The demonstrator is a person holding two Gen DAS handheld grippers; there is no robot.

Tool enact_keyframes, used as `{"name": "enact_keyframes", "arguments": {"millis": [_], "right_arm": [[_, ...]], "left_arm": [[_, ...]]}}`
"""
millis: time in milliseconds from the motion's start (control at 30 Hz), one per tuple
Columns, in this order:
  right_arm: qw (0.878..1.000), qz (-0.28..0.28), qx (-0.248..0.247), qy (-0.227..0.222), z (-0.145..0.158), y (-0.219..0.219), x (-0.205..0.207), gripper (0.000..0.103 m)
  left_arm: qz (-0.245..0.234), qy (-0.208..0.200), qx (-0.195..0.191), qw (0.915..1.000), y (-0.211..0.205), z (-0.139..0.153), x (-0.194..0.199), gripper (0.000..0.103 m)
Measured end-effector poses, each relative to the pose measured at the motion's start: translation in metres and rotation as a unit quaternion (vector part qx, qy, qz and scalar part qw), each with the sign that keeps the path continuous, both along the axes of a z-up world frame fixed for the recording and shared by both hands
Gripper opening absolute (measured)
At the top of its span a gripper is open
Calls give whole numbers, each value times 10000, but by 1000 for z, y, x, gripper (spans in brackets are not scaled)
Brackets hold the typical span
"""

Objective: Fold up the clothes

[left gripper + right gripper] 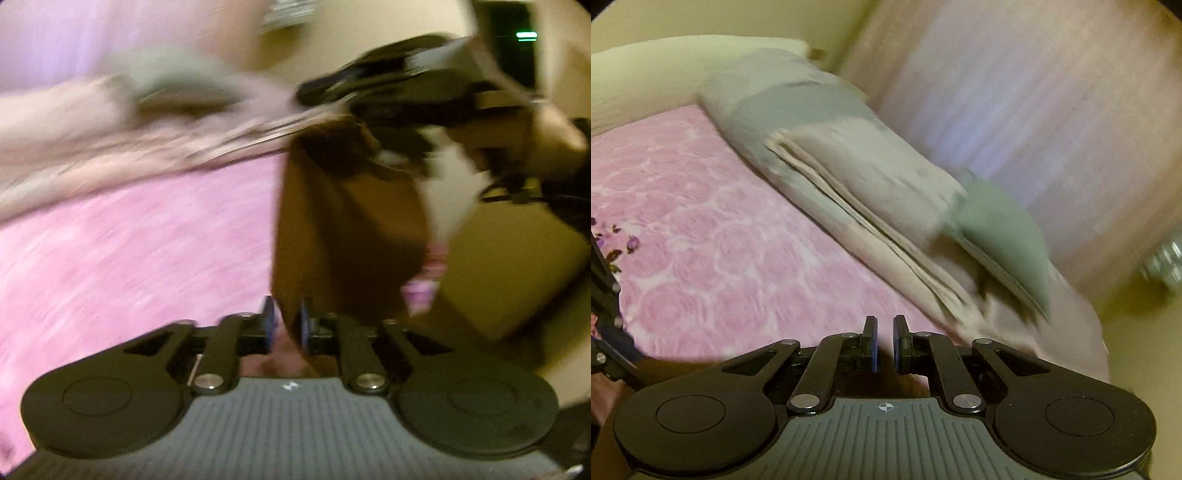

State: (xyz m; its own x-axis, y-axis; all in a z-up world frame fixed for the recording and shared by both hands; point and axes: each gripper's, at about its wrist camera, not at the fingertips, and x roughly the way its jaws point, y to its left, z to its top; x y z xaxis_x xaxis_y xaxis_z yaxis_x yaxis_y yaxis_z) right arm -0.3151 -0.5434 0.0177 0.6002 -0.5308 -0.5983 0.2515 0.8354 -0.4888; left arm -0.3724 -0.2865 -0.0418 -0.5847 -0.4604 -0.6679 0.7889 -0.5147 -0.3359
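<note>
My left fingers (288, 325) stood a little apart with the lower edge of a brown garment (347, 236) between them, though blur hid whether they pinched it. The cloth rose to my right fingers (332, 92), which held its top near the bed's side edge, probably to hang it straight for folding. From the right wrist, those fingers (885, 341) looked nearly shut. Beyond lay the pink bedspread (701, 240), then folded linens (857, 184) and a grey-green pillow (1001, 236) along the far edge.
</note>
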Motion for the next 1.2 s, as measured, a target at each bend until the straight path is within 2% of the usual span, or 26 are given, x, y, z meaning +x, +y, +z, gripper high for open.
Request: {"name": "enact_keyframes", "arguments": {"millis": [33,67,100,133,167,200,267,400,467,600,700,767,800,933,1000,1067,1100,1133,1167,1200], "right_arm": [[9999,133,38,-59,-10,-7,17,6],[9997,193,137,-66,-18,-13,34,9],[9995,208,221,-45,-27,-17,48,22],[9995,180,265,-51,-39,-20,53,65],[9994,120,310,-95,-48,-22,55,94],[9989,106,432,-140,-60,-24,55,94],[9973,7,727,82,-82,-27,49,94],[9905,-116,977,961,-127,-33,14,94],[9837,-196,1020,1468,-151,-39,-7,94],[9678,-285,1405,2070,-187,-59,-53,94],[9598,100,1431,2411,-209,-74,-84,94],[9541,521,1438,2576,-222,-85,-102,94],[9516,720,1441,2616,-229,-91,-110,94],[9395,1443,1518,2710,-256,-113,-134,94],[9323,1835,1500,2731,-266,-116,-145,94],[9239,2236,1415,2763,-273,-118,-154,94],[9197,2406,1358,2790,-276,-118,-156,94],[9158,2581,1286,2797,-278,-118,-159,94],[9115,2771,1213,2787,-279,-117,-162,94],[9066,2968,1144,2772,-281,-116,-164,94]], "left_arm": [[359,-192,146,9991,-6,-11,16,31],[646,-326,284,9970,-8,-21,34,31],[921,-456,417,9938,-10,-30,51,32],[1095,-552,511,9911,-7,-39,66,35],[1268,-648,604,9880,-4,-48,81,36],[1429,-739,698,9845,-1,-57,95,38],[1458,-844,863,9819,11,-76,108,40],[1171,-926,1141,9822,44,-102,109,46],[822,-997,1211,9842,60,-115,89,48],[26,-1169,1108,9869,87,-129,37,53],[-502,-1382,784,9860,102,-137,-14,61],[-847,-1600,610,9816,119,-144,-48,61],[-1231,-1730,503,9759,127,-148,-62,61],[-1351,-1937,604,9698,159,-164,-114,61],[-1237,-2254,668,9641,172,-176,-139,61],[-1011,-2664,622,9565,175,-181,-152,57],[-848,-2880,606,9519,175,-184,-157,51],[-698,-3088,659,9463,170,-187,-157,36],[-723,-3194,687,9424,164,-188,-154,26],[-729,-3282,721,9390,158,-188,-151,2]]}}
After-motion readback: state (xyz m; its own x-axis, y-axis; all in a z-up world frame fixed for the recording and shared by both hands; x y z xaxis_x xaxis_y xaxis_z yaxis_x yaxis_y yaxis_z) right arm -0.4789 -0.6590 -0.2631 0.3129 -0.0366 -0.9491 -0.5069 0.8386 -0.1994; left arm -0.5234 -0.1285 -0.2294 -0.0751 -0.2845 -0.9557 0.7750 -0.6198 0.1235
